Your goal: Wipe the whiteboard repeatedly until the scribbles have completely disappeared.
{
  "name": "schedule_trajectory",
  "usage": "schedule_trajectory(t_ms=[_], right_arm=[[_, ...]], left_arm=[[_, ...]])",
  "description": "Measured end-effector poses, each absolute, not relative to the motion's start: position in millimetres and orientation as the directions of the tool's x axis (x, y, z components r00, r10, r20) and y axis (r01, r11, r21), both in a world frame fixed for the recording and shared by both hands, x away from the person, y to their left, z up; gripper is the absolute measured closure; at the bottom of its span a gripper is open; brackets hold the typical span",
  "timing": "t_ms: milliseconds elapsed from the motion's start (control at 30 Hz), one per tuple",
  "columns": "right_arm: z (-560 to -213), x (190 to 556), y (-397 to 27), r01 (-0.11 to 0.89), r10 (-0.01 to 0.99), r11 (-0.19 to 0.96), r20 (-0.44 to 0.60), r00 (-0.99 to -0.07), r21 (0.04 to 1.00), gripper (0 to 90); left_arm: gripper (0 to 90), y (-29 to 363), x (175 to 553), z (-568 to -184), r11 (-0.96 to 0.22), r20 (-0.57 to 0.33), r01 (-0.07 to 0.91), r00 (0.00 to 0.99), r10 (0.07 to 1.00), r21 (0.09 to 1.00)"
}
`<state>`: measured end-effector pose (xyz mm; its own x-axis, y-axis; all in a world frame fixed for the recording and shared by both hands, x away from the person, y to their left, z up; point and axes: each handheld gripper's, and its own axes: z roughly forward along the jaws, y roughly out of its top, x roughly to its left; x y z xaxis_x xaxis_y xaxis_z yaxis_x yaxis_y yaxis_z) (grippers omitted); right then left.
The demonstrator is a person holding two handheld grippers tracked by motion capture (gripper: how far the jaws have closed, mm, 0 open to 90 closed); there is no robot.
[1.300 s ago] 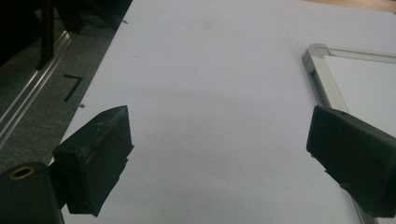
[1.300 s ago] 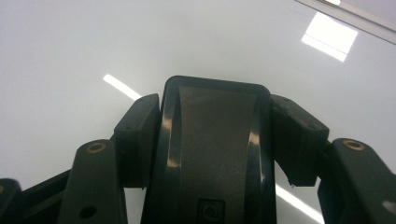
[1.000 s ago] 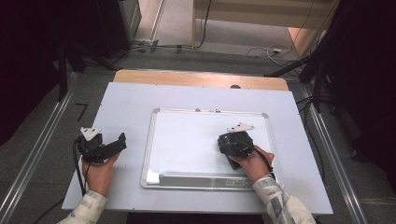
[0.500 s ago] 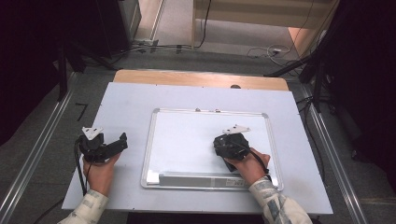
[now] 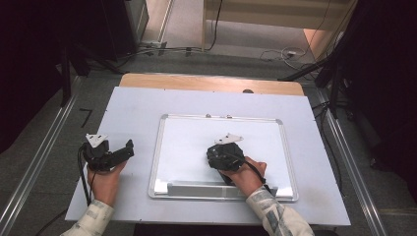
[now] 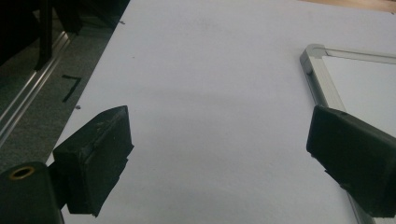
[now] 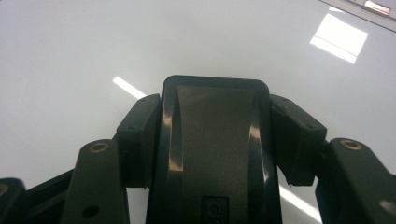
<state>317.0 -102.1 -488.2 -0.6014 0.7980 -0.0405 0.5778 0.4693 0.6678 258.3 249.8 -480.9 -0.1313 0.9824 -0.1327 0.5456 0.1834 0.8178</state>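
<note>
The right gripper [image 5: 222, 156] has its fingers closed on a black eraser [image 7: 215, 154] over the whiteboard [image 5: 187, 142], near its middle. The left gripper [image 5: 110, 153], fingers spread apart and empty, rests on the desk [image 5: 133, 105] left of the whiteboard.

One whiteboard [image 5: 187, 147], one black eraser [image 7: 215, 154], two claws [image 5: 115, 153] [image 5: 223, 156].

The left gripper [image 5: 105, 153] is held low at the person's left, gripped from behind by the left hand [image 5: 104, 181], and its two black fingers [image 6: 95, 161] stand wide apart with nothing between them. The right gripper [image 5: 225, 156] is held by the right hand [image 5: 246, 177], forearm coming in from the lower edge in a patterned sleeve [image 5: 275, 216]. Its fingers [image 7: 140, 140] are closed against the two sides of a black block [image 7: 215, 149].
</note>
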Motion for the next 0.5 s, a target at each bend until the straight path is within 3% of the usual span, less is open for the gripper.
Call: schedule_trajectory(t_ms=[500], right_arm=[[-489.6, 315.9, -93.7, 0.583, 0.795, 0.458, -0.016, -0.607, 0.671, 37.6]], left_arm=[[7.3, 249.9, 258.4, -481.0, 0.183, -0.133, 0.546, -0.131, 0.982, 0.817]])
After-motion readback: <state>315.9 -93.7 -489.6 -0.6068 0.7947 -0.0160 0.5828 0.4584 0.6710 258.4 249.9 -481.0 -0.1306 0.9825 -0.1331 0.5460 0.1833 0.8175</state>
